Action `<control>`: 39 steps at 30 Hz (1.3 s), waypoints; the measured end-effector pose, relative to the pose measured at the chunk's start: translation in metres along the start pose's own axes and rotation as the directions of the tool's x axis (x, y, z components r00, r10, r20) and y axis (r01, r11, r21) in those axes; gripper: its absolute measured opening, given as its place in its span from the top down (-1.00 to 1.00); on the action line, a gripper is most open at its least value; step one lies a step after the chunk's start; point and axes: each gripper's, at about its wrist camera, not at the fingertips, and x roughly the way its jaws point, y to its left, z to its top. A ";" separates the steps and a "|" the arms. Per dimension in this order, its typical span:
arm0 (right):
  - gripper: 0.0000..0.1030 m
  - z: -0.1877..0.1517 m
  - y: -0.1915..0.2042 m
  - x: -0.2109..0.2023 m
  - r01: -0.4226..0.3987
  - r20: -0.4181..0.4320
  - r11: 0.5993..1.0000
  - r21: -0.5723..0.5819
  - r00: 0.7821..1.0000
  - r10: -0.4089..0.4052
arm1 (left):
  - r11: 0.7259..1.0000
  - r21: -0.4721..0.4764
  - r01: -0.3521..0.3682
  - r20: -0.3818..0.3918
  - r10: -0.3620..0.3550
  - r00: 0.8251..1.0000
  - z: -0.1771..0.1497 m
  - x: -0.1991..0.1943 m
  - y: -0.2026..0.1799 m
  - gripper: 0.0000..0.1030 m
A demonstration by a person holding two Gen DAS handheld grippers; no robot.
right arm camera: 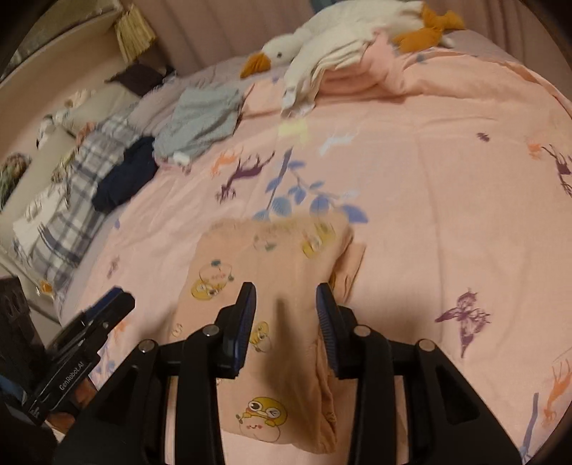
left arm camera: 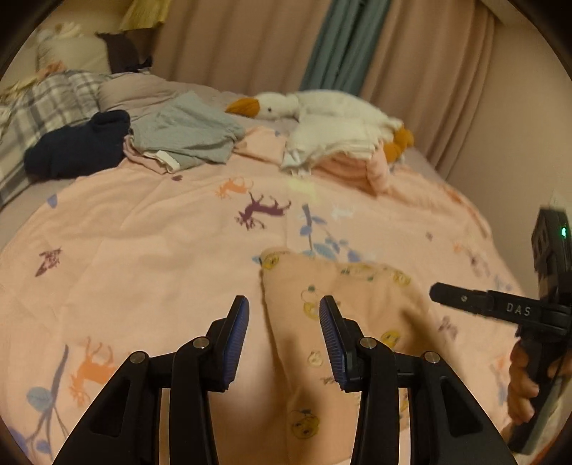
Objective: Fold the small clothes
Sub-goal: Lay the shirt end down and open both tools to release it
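A small pink garment (left arm camera: 357,304) (right arm camera: 271,257) printed with yellow cartoon chicks lies folded flat on the pink animal-print quilt (left arm camera: 143,250) (right arm camera: 429,179). My left gripper (left arm camera: 284,300) hovers over the garment's left edge, open, with nothing pinched between its blue pads. My right gripper (right arm camera: 286,288) hovers over the garment's near half, also open, and the cloth lies below its fingers, not between them. In the left wrist view a finger (left arm camera: 464,300) of the right gripper reaches in from the right, with a hand on its handle. In the right wrist view the left gripper's fingertips (right arm camera: 111,304) show at the lower left.
A white goose plush (left arm camera: 321,107) (right arm camera: 339,32) lies at the far side, beside a folded stack of white and pink cloth (left arm camera: 332,153). A grey garment (left arm camera: 186,132) and a navy one (left arm camera: 78,146) lie at the far left, next to plaid bedding (left arm camera: 43,103). Curtains (left arm camera: 250,43) hang behind.
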 end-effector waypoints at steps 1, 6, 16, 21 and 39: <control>0.31 0.002 -0.003 -0.005 -0.028 0.020 0.999 0.019 0.999 0.027 | 1.000 -0.003 -0.003 0.017 0.003 1.000 0.000 -0.003 0.000 0.19; 0.61 -0.001 0.019 0.001 -0.164 0.007 0.985 -0.059 0.986 0.165 | 0.990 0.080 0.118 -0.008 -0.118 0.993 -0.009 0.000 -0.029 0.19; 1.00 -0.014 -0.026 0.083 -0.065 -0.140 0.994 0.086 0.987 0.077 | 0.980 0.199 0.004 -0.259 0.049 0.965 -0.049 0.078 -0.054 0.19; 1.00 -0.017 -0.013 0.071 -0.016 -0.125 0.998 0.055 0.992 0.023 | 0.980 0.198 -0.017 -0.238 0.065 0.969 -0.047 0.073 -0.053 0.19; 0.81 -0.067 -0.017 0.014 -0.137 -0.250 0.990 -0.040 0.960 0.123 | 0.967 0.247 -0.057 -0.156 0.098 0.983 -0.045 0.019 -0.049 0.19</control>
